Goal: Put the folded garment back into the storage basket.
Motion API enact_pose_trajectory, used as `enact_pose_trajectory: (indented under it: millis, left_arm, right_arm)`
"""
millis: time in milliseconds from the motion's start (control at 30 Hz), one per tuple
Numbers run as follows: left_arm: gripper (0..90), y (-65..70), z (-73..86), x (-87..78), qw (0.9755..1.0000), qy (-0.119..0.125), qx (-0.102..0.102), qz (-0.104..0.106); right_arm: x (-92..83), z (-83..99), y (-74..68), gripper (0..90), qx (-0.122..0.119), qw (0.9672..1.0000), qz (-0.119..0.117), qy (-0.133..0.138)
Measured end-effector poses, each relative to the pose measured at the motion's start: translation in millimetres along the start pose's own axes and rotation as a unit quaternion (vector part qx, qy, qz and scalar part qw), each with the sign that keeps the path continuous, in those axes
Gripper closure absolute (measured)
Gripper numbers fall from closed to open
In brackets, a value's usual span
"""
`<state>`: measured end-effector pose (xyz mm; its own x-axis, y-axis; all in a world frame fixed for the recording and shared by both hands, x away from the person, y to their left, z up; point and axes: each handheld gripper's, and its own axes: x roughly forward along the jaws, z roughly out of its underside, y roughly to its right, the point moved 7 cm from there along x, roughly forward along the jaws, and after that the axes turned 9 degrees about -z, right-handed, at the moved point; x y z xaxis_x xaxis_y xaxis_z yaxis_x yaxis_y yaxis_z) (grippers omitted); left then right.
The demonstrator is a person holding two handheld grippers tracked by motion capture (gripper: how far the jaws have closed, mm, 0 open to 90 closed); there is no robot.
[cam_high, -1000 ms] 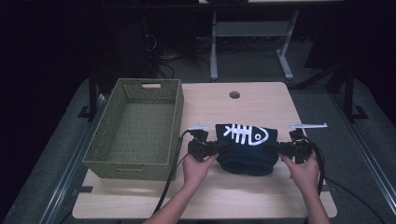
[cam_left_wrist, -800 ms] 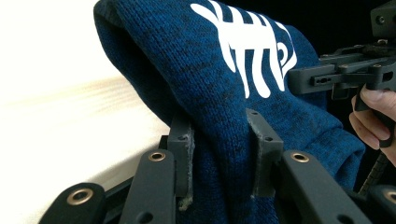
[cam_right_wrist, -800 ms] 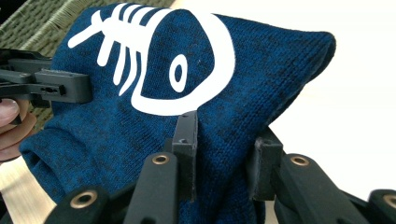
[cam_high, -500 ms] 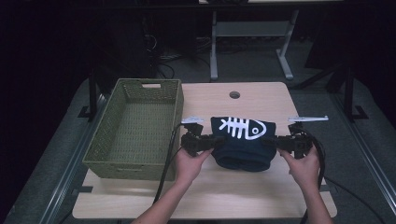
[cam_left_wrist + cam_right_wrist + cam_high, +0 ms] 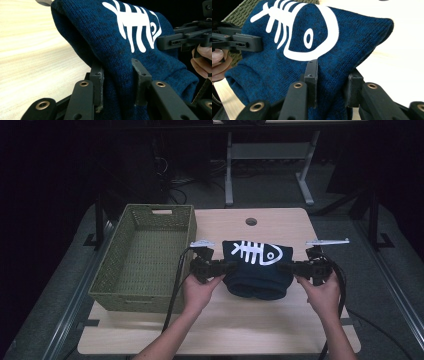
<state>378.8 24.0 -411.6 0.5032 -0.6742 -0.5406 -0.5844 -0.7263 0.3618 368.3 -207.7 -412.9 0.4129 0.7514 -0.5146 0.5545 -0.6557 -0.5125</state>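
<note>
Holding a folded navy knit sweater (image 5: 257,270) with a white fish-skeleton print, one side each: left hand-held gripper (image 5: 227,268) clamped on its left edge, right hand-held gripper (image 5: 286,267) clamped on its right edge. Seen along the jaws in the left gripper view (image 5: 119,86) and the right gripper view (image 5: 332,83), both pairs pinched on thick knit bunched between the pads. Hanging between the two as a bundle above the middle of the bench (image 5: 280,222), lower folds sagging toward the near side, apparently just clear of the wood.

Judged as done: folding and the two-sided grasp, plus the start of the lift. Judged as left: carrying the bundle leftward to the woven green basket (image 5: 182,217), still empty at the left of the bench, lowering it in and letting go.

Compared with a second ago: higher and a little farther from the near edge, both hands raised along with it, grip unchanged, print still facing up, basket in the same spot.
</note>
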Motion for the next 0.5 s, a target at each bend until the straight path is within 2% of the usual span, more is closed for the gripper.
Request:
enact_pose_trajectory:
  millis: [500]
  left_arm:
    - [67.6, 2.5, -20.9, -13.5, 0.9999, 0.01, 0.011, -0.004]
  right_arm:
    - [-6.2, -18.7, -11.8, 69.0, -0.005, 0.9999, 0.0, 0.011]
